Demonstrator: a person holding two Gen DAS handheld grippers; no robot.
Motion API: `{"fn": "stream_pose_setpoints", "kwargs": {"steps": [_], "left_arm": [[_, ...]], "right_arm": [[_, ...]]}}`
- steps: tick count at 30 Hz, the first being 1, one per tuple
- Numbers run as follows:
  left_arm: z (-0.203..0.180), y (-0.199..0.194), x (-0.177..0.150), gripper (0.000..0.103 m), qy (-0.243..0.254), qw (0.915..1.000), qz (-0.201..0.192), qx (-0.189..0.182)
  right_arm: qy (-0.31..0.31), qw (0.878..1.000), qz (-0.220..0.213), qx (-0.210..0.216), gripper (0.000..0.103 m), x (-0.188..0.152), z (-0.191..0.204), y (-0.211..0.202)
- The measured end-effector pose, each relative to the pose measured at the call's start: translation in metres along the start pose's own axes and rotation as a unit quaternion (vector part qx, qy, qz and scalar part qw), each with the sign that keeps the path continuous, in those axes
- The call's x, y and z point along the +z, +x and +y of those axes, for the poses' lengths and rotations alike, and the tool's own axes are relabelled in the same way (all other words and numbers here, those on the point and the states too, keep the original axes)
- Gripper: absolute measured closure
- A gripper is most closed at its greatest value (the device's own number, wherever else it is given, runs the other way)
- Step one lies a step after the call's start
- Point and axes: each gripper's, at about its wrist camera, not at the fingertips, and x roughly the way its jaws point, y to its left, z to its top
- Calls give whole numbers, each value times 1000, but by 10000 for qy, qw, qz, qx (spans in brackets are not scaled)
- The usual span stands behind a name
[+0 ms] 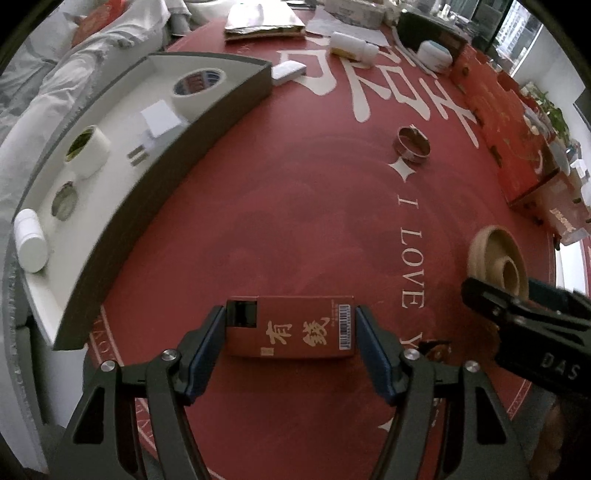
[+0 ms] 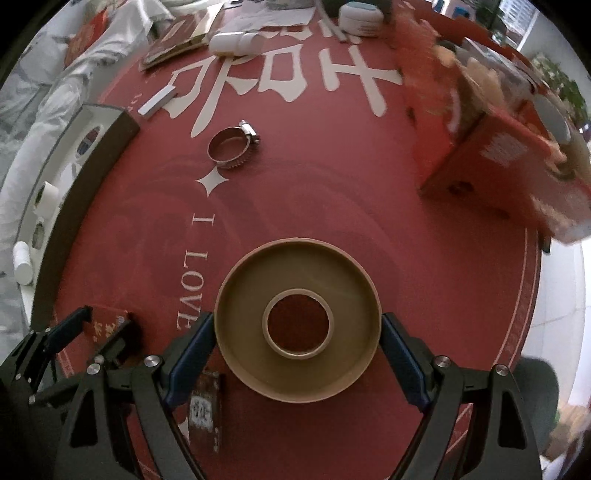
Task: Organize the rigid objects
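My left gripper (image 1: 291,328) has its jaws against both ends of a red box with gold characters (image 1: 295,326) lying on the red mat. My right gripper (image 2: 297,332) has its jaws against both sides of a tan spool (image 2: 297,319) lying flat on the mat. The spool also shows in the left wrist view (image 1: 496,264), behind the right gripper (image 1: 532,325). The left gripper (image 2: 96,328) and the red box (image 2: 105,325) show at the lower left of the right wrist view. A metal hose clamp (image 1: 413,144) (image 2: 232,147) lies further out on the mat.
A grey-walled white tray (image 1: 207,122) at the left holds tape rolls (image 1: 199,86), a white cube (image 1: 159,118) and a white bottle (image 1: 31,240). Red cartons (image 2: 498,147) stand at the right. A white bottle (image 2: 236,41), a jar (image 2: 360,16) and packets lie at the far edge.
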Motion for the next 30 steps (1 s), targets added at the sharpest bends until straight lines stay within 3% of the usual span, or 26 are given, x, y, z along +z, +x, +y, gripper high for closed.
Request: {"fn": "stream_pose_setpoints", "kwargs": {"steps": [14, 22, 30], "left_arm": [[26, -64, 16, 31, -413, 9967, -698, 36], [48, -124, 44, 31, -707, 9898, -1235, 27], [81, -183, 73, 31, -1036, 9771, -1856, 115]], "right_arm": [[61, 9988, -299, 371, 15, -16, 14, -38], [-173, 9933, -916, 687, 15, 13, 45, -90], [-465, 9820, -1505, 1044, 15, 57, 81, -145]]}}
